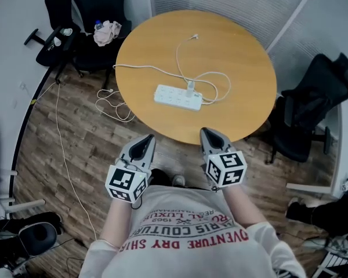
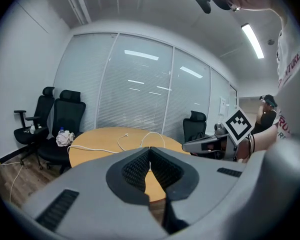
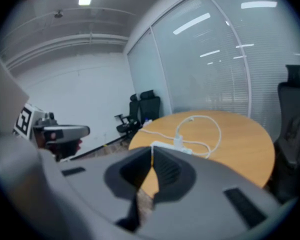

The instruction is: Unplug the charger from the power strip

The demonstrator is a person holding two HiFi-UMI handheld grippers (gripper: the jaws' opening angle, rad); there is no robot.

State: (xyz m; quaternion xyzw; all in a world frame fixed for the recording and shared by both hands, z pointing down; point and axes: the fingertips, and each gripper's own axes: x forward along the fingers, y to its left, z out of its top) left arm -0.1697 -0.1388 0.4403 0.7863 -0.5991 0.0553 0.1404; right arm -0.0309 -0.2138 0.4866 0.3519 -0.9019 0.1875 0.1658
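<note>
A white power strip point(image 1: 178, 97) lies on the round wooden table point(image 1: 243, 51), with a small white charger point(image 1: 190, 87) plugged into its right part. The charger's white cable point(image 1: 180, 57) loops across the tabletop. Both grippers hover close to my body, short of the table's near edge and apart from the strip. My left gripper point(image 1: 144, 141) has its jaws together with nothing between them, and my right gripper point(image 1: 209, 134) is likewise shut and empty. The right gripper view shows the strip point(image 3: 165, 146) and charger point(image 3: 179, 141) just past the shut jaw tips point(image 3: 151, 147). In the left gripper view the jaws point(image 2: 149, 149) meet.
Black office chairs stand at the far left point(image 1: 93, 16) and at the right point(image 1: 316, 106) of the table. A crumpled cloth point(image 1: 107, 32) lies on one left chair. The strip's cord point(image 1: 113, 104) hangs off the table's left edge onto the wooden floor. Glass walls with blinds lie beyond.
</note>
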